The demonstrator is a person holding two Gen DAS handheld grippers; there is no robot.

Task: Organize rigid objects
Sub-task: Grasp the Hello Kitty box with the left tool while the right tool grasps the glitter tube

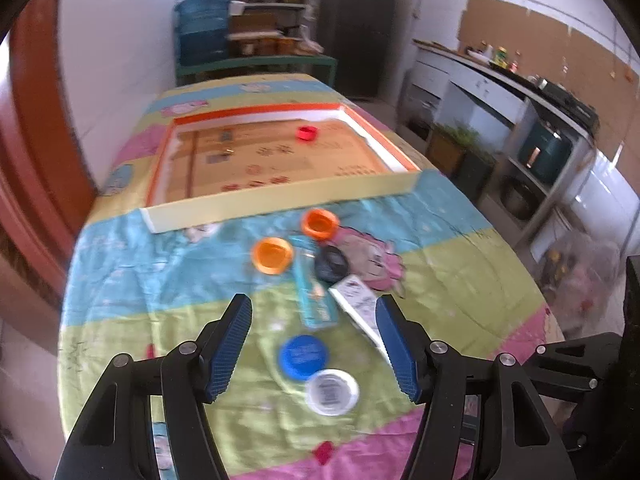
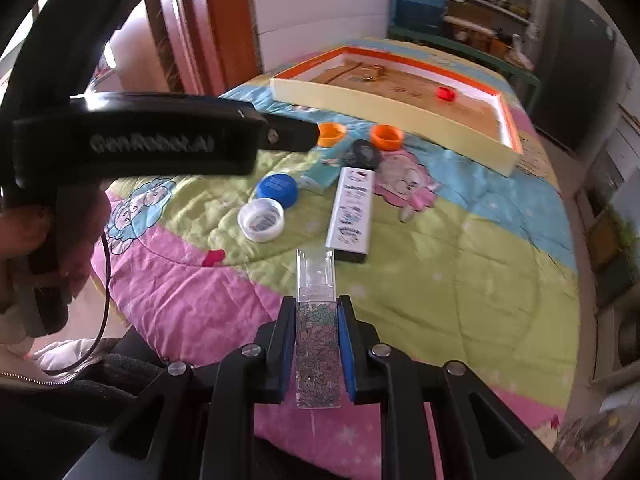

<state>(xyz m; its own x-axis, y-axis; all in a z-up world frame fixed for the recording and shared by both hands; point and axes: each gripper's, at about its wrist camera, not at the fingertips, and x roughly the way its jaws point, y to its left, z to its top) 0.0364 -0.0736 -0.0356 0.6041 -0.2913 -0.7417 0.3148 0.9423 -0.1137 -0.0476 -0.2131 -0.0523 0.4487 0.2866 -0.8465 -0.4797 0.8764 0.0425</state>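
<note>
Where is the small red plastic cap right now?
The small red plastic cap lies inside the shallow orange-rimmed cardboard tray at the table's far end, toward its far right corner in the left wrist view, alone and well beyond the two orange caps.

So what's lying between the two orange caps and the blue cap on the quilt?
In the left wrist view, a teal box lies between the orange caps and the blue cap, with a black cap just beside it.

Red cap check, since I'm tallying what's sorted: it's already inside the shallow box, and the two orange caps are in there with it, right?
Not quite. The red cap is inside the shallow box, but the two orange caps lie on the quilt in front of the box, as the left wrist view shows.
</note>
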